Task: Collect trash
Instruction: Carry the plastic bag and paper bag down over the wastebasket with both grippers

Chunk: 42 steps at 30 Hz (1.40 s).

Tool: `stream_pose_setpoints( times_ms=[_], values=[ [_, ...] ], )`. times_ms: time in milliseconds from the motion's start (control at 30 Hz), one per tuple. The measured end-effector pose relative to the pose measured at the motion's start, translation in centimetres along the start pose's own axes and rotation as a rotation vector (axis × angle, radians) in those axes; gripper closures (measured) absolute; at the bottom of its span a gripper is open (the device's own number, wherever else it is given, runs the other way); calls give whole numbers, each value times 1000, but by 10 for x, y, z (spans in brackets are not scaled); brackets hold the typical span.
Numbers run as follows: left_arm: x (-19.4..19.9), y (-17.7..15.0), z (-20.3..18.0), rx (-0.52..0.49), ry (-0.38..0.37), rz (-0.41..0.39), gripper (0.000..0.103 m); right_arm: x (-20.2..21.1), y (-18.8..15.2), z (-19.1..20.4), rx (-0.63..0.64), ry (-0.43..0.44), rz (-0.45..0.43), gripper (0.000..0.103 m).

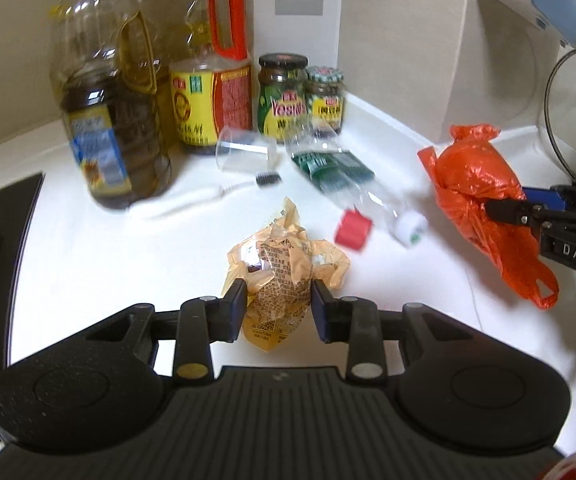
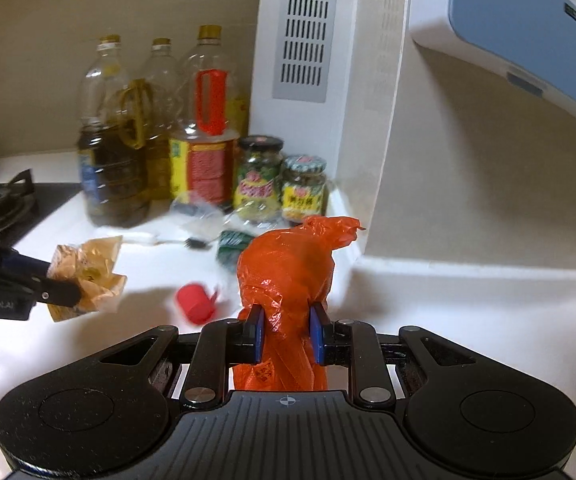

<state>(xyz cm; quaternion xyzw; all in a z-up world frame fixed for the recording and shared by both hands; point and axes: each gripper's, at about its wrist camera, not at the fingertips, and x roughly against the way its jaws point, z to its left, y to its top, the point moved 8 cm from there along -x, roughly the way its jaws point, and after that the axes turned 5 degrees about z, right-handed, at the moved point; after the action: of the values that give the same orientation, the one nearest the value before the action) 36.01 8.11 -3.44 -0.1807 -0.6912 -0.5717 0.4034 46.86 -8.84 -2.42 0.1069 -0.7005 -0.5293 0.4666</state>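
**Two pieces in hand, loose litter left on the counter**

While my left gripper [image 1: 277,308] pinches the crumpled yellow printed plastic wrapper [image 1: 283,264] between its pads, my right gripper [image 2: 286,336] is clamped on the knotted orange plastic bag [image 2: 288,268]; both pieces look lifted clear of the white countertop [image 1: 127,248], though I can't be sure how far. Just behind them lie a red plastic cap [image 1: 352,233], a clear empty bottle with a green label and white cap [image 1: 348,178] on its side, a clear plastic cup [image 1: 243,152] tipped over, and a white brush with dark bristles [image 1: 223,196]; further back stand large oil bottles [image 1: 107,120] and two glass jars [image 1: 283,96], with a black gas hob [image 2: 3,200] off to the left.

My worries: the wrapper is slick and held only by its crinkled middle, so a quick swing could let it slip out; the orange bag's loose handles [image 1: 528,276] dangle below the pads and could snag or drag across the cap and bottle, rolling them; the bag's weight hangs off thin film, which might stretch and slide through.
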Motion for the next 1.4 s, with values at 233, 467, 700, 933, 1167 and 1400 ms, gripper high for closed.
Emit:
stream_pose_setpoints(
  times_ms=[233, 467, 700, 933, 1167, 1400],
  values=[
    [20, -30, -6, 1, -60, 7, 73, 33, -32, 16, -82, -7, 50, 80],
    [49, -55, -7, -66, -187, -1, 73, 74, -55, 43, -198, -46, 82, 80],
    [78, -100, -5, -99, -321, 35, 73, 126, -95, 78, -276, -76, 134, 80],
    [92, -155, -20, -130, -407, 121, 73, 137, -152, 122, -291, -66, 263, 80],
    [75, -200, -28, -80, -374, 240, 73, 103, -201, 145, -193, -10, 431, 80],
    [41, -235, -22, -17, -324, 348, 73, 72, -239, 146, -200, 28, 543, 80]
  ],
)
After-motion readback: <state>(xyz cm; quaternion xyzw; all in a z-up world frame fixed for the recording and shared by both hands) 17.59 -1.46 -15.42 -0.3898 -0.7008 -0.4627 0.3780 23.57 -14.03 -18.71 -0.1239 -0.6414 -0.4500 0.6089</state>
